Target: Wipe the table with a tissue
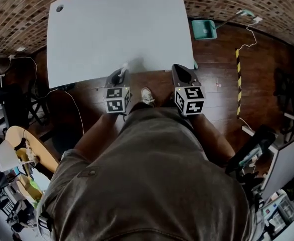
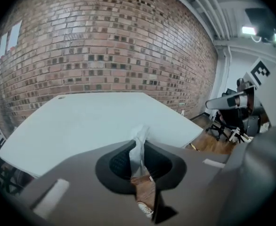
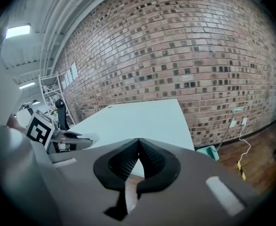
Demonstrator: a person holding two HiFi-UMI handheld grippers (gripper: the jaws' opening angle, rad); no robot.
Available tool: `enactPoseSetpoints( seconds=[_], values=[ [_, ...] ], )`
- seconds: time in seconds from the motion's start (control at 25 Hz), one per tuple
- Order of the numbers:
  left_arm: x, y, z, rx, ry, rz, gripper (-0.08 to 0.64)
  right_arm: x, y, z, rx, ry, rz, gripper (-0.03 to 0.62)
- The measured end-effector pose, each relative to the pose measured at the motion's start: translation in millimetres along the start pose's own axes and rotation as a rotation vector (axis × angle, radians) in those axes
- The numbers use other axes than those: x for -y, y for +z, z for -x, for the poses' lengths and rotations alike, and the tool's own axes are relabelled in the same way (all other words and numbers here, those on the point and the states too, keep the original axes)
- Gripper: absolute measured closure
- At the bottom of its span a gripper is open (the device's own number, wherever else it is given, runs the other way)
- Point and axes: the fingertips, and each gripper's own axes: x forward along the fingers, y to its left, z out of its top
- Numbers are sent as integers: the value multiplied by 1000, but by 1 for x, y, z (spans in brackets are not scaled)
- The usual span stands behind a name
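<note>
A pale blue-white table [image 1: 117, 29] stands against the brick wall, its near edge just ahead of both grippers. My left gripper [image 1: 121, 73] is shut on a white tissue [image 2: 139, 147], which sticks up between its jaws; the tissue [image 1: 125, 66] also shows in the head view over the table's near edge. In the left gripper view the table [image 2: 81, 121] spreads out beyond the jaws. My right gripper [image 1: 181, 72] is shut with nothing between its jaws, held at the table's near right corner. From the right gripper view the table [image 3: 138, 117] lies ahead and the left gripper [image 3: 88, 138] shows at the left.
A teal bin [image 1: 204, 29] stands on the wooden floor right of the table, by white cables [image 1: 247, 19] and a yellow-black strip [image 1: 239, 79]. Office chairs [image 2: 230, 117] and cluttered desks [image 1: 16, 154] lie to the sides. A small dark hole [image 1: 59, 8] marks the table's far left corner.
</note>
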Motion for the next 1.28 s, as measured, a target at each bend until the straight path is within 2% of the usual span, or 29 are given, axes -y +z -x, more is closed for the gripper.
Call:
enactPoseSetpoints(
  seconds=[0.32, 0.48, 0.88, 1.08, 1.28],
  values=[
    [20, 16, 39, 111, 86, 98, 523, 1, -1, 30, 32, 71, 59, 578],
    [54, 19, 63, 157, 110, 105, 524, 13, -9, 57, 44, 96, 82, 578],
    [125, 9, 122, 203, 158, 141, 524, 22, -38, 120, 58, 187, 94, 578],
    [132, -1, 143, 223, 158, 137, 523, 10, -53, 135, 54, 187, 102, 578],
    [130, -3, 151, 222, 131, 138, 523, 1, -46, 146, 67, 151, 101, 580]
  ],
)
